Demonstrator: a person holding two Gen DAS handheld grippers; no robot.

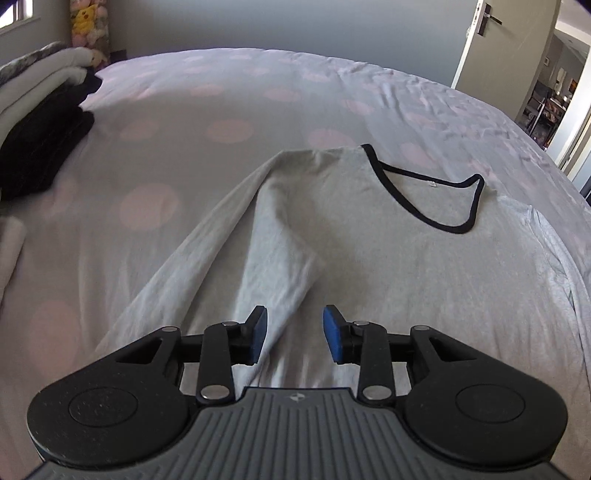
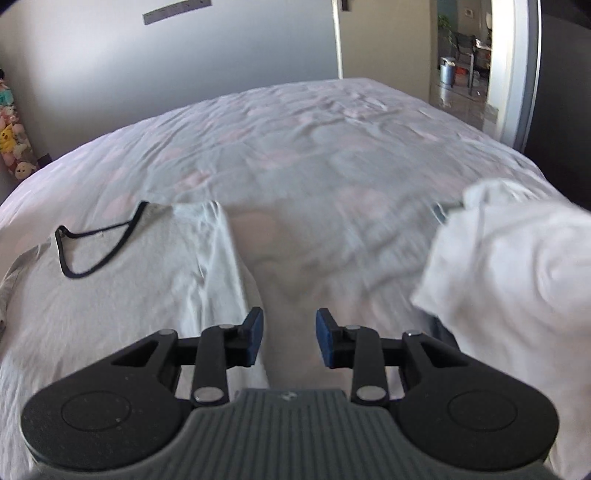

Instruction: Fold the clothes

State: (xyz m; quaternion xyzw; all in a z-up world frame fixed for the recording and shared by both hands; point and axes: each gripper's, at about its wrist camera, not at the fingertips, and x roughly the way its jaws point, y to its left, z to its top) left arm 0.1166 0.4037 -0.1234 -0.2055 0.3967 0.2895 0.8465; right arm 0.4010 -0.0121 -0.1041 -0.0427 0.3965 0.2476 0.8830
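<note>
A grey T-shirt (image 1: 369,229) with a black-trimmed neckline (image 1: 436,195) is spread flat on a bed covered by a pale sheet with pink dots (image 1: 207,110). One sleeve (image 1: 273,266) is seen folded inward across the body of the shirt, its end lying near the left claw (image 1: 294,338). The left claw is held just above the shirt with its blue pads (image 1: 261,332) well apart, and nothing is gripped between them.

In the right wrist view, the same shirt (image 2: 122,288) is seen at the left, its right edge running down toward the right claw (image 2: 289,339). The right claw is likewise spread wide and empty, positioned over the bed sheet (image 2: 295,155) just beside that edge. A crumpled white garment (image 2: 509,266) lies at the right of this view.

A stack of folded clothes (image 1: 40,125), grey above and black below, is seen at the far left of the bed. Plush toys (image 1: 88,22) are visible against the wall behind.
</note>
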